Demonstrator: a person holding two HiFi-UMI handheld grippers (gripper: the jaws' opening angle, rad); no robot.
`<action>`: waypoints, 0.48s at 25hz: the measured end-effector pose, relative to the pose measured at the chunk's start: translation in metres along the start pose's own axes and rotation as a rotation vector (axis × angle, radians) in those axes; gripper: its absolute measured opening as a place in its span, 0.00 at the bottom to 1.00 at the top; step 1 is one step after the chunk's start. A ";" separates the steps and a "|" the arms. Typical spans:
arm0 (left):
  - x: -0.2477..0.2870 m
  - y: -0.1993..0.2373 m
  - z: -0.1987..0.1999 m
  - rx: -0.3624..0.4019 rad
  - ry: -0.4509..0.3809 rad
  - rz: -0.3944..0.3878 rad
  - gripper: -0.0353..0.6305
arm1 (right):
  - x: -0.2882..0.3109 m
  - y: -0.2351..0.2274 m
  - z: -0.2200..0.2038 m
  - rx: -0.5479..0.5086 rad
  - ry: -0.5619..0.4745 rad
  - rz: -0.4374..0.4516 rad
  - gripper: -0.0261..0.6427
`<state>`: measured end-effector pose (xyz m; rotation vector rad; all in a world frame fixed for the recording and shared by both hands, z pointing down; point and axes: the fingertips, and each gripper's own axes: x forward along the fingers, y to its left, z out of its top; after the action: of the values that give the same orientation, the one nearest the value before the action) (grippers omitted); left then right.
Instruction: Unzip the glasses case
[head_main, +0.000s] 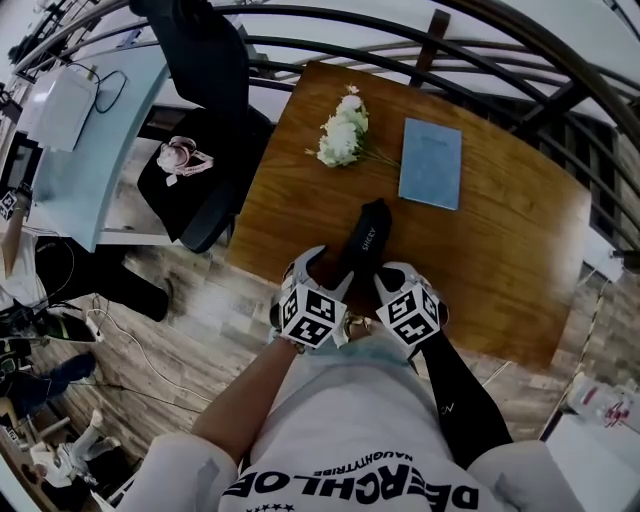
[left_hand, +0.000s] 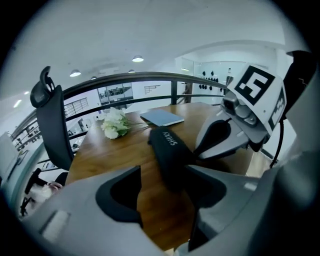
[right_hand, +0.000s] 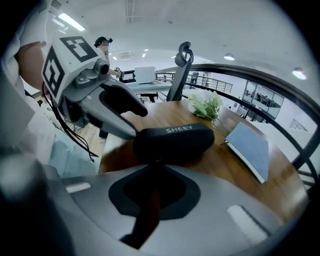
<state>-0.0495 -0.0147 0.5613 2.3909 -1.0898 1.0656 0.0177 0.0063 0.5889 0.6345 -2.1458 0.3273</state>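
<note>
The white shirt (head_main: 350, 440) closest to the camera has big black letters on it, upside down here, and I cannot read them all. The left arm (head_main: 250, 390) is bare and the right arm (head_main: 465, 395) wears a black sleeve. Both arms reach forward and tip the grippers down over the near edge of the brown wooden table (head_main: 500, 250). Each gripper has a cube with black and white squares on it. The left gripper (head_main: 322, 270) has its jaws wide apart. The near end of the glasses case (head_main: 365, 238) lies between them, close to the right-hand jaw. Bare wood shows on the other side, so the case is not squeezed. The right gripper (head_main: 388, 280) has its jaws closed tight at the near end of the case, where a tiny zip tab (right_hand: 157, 161) sits. I cannot tell if the tab is pinched. The case is black and long, lies on the table pointing away, and says "SHERY" in white letters on top. Farther off lie white flowers (head_main: 343, 130) on the left and a blue book (head_main: 431, 163) on the right.
</note>
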 end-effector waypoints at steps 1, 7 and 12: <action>-0.001 0.007 -0.001 -0.018 -0.004 0.017 0.44 | 0.000 0.003 -0.001 -0.006 0.005 0.006 0.08; -0.004 0.002 0.017 -0.050 -0.084 -0.093 0.44 | 0.003 0.007 -0.005 0.007 0.018 0.012 0.08; 0.008 -0.012 0.039 -0.049 -0.092 -0.162 0.39 | 0.005 0.015 0.007 -0.011 0.001 0.025 0.08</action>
<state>-0.0172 -0.0318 0.5413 2.4623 -0.9209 0.8734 0.0029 0.0141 0.5887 0.6012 -2.1550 0.3293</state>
